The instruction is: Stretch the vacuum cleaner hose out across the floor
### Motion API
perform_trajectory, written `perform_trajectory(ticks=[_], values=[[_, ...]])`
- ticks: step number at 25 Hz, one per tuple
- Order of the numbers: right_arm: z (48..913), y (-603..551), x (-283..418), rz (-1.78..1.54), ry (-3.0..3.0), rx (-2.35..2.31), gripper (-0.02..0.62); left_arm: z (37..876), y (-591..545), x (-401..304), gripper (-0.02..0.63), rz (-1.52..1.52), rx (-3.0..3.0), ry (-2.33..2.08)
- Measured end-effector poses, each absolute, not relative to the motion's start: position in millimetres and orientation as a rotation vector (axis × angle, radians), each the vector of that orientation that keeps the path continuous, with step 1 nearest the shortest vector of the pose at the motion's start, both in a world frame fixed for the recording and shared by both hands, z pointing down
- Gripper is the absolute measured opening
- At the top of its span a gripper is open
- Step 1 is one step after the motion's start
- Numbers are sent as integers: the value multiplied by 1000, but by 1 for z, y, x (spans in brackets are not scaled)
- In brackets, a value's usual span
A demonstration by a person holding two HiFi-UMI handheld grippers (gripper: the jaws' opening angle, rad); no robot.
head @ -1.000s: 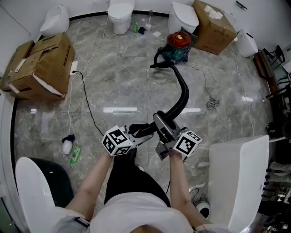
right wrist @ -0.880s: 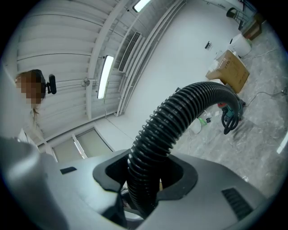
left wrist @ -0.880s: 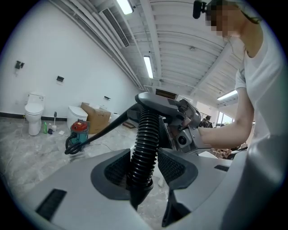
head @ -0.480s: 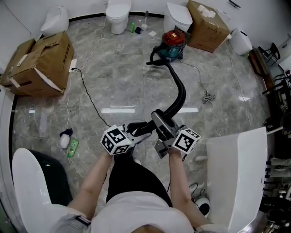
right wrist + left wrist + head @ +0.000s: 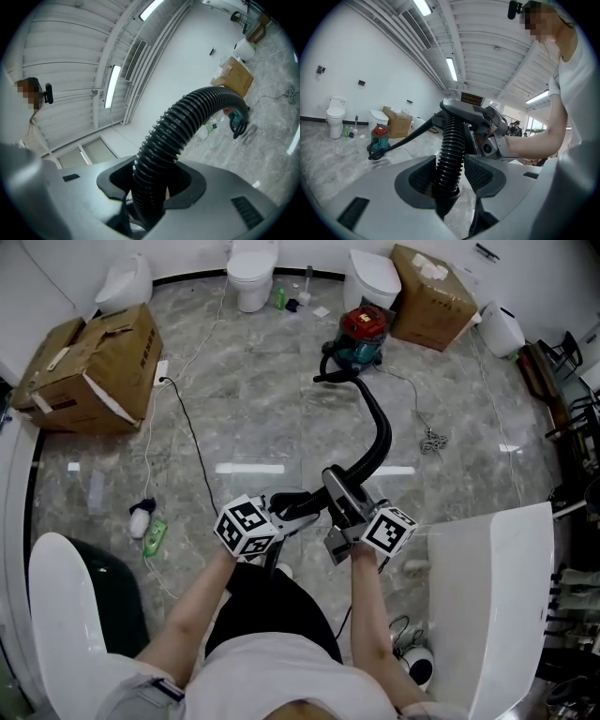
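Though half-hidden from above, left tongs, right tongs, both on hose.

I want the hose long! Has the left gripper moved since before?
Yes. The left gripper drew back toward the person, judged against the green bottle.

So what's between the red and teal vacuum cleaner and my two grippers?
The black ribbed hose, curving over the grey marble floor; the head view shows it.
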State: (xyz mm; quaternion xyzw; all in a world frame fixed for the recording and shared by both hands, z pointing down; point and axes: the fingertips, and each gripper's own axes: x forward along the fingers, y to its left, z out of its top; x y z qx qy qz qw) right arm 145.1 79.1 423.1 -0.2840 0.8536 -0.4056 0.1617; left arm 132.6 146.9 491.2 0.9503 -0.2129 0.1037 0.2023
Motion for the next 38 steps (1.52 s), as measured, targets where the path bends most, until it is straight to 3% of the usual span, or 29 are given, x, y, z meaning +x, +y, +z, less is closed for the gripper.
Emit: perform_trajectory(ticks=[16,22,28,38], values=[[425,81,146,-1157,2354,-849,178,483,148,116,193,336,2667,-714],[445,84,143,-1182,2338,-943,178,458,141,74,193,80,2558,-888],[458,82,127,-1219,2325,-1000,178,440,167,73,193,-41,2517,-710],[440,74,103,-1173,2343,-973,178,483,214,90,195,-151,2218,-484]])
